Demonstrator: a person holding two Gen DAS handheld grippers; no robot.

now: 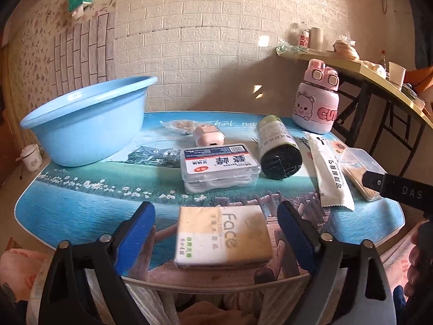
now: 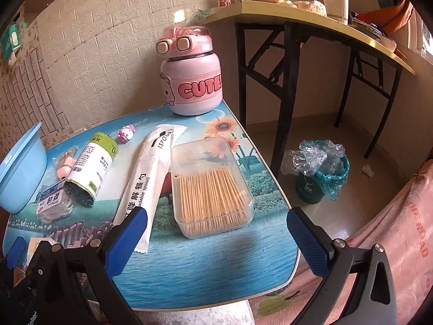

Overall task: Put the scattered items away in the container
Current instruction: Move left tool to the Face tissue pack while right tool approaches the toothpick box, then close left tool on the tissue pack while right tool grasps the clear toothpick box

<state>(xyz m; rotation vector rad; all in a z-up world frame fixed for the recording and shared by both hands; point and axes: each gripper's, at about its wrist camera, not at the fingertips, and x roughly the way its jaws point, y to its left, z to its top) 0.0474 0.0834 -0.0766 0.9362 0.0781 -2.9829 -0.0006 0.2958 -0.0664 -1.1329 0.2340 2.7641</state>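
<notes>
A light blue basin (image 1: 81, 124) stands at the table's far left. My left gripper (image 1: 216, 235) is open, its blue pads either side of a "Face" tissue pack (image 1: 222, 235) at the near edge, not touching it. Beyond lie a clear floss box (image 1: 219, 168), a roll of bin bags (image 1: 278, 151), a white spoon packet (image 1: 330, 170) and a pink bear bottle (image 1: 316, 103). My right gripper (image 2: 216, 241) is open just short of a clear toothpick box (image 2: 213, 187), with the spoon packet (image 2: 146, 173) by its left finger.
A small pink case (image 1: 208, 136) and a tiny pink toy (image 2: 125, 132) lie near the back of the table. A folding table (image 2: 311, 19) with cups stands to the right, with a lined waste bin (image 2: 319, 173) on the floor. Pink cloth (image 2: 406, 230) hangs at the near right.
</notes>
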